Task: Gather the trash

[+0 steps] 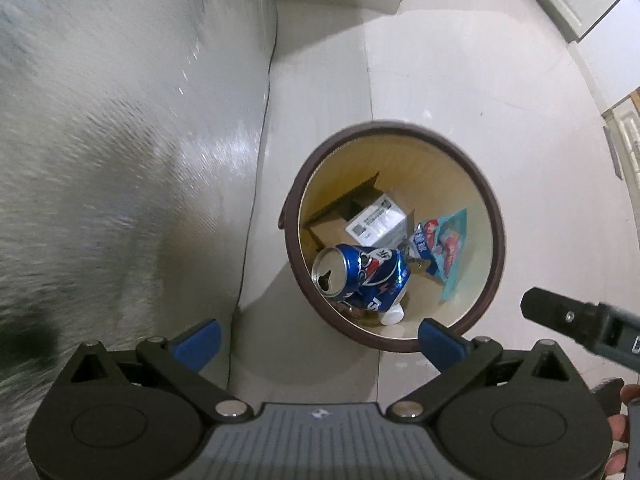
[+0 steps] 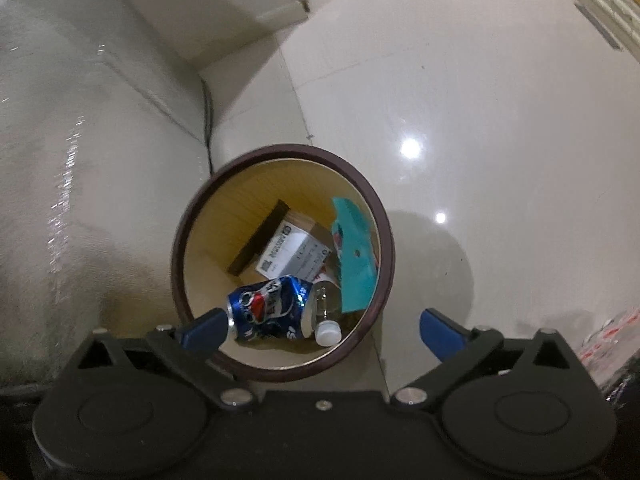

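A round bin with a brown rim (image 1: 496,216) (image 2: 384,216) stands on the floor beside a pale sofa. Inside lie a crushed blue soda can (image 1: 360,276) (image 2: 268,308), a clear plastic bottle with a white cap (image 2: 326,312), a white carton (image 1: 378,222) (image 2: 292,252), brown cardboard (image 1: 344,204) and a teal snack wrapper (image 1: 444,252) (image 2: 356,260). My left gripper (image 1: 318,344) hangs above the bin's near rim, open, nothing between its blue fingers. My right gripper (image 2: 320,334) is also above the bin, open wide and empty. Part of the right gripper (image 1: 560,316) shows in the left wrist view.
The sofa (image 1: 120,160) (image 2: 80,160) fills the left side, close to the bin. Glossy tiled floor (image 2: 480,120) spreads to the right. A clear wrapper with red print (image 2: 608,336) lies on the floor at the right edge. A person's fingers (image 1: 624,420) show at lower right.
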Motion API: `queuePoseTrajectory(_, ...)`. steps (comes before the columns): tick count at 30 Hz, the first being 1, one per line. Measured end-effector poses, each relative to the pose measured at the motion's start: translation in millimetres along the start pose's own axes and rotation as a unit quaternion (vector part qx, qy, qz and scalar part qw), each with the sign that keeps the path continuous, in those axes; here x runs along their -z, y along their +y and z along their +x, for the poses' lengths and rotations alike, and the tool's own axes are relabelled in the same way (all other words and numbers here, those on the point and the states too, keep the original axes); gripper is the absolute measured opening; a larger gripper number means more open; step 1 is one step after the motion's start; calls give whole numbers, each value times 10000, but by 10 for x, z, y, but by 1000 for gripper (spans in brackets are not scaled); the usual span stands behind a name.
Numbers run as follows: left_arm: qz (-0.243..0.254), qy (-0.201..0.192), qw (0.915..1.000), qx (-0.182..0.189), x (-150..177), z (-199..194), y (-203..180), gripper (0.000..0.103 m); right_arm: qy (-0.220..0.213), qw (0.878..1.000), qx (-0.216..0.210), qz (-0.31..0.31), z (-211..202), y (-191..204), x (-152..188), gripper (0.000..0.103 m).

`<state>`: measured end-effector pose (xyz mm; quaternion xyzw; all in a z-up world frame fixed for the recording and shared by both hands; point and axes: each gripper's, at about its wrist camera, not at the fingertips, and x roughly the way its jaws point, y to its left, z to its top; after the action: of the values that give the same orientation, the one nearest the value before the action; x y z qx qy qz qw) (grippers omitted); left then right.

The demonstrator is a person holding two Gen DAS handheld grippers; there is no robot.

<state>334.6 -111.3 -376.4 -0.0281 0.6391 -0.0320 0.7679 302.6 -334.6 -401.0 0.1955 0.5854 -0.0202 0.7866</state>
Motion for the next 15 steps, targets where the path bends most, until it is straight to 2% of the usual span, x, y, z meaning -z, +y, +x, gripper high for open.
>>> queuePoseTrajectory(7,166,-443,9989,-15,159,-610,-120,103,-398,9992,-63,-46,-582,-4,130,103)
queuePoseTrajectory(15,300,-1030,9941,143,463,-1412,-265,103,-1044,9944,-139,-120,-1454,42,307,103)
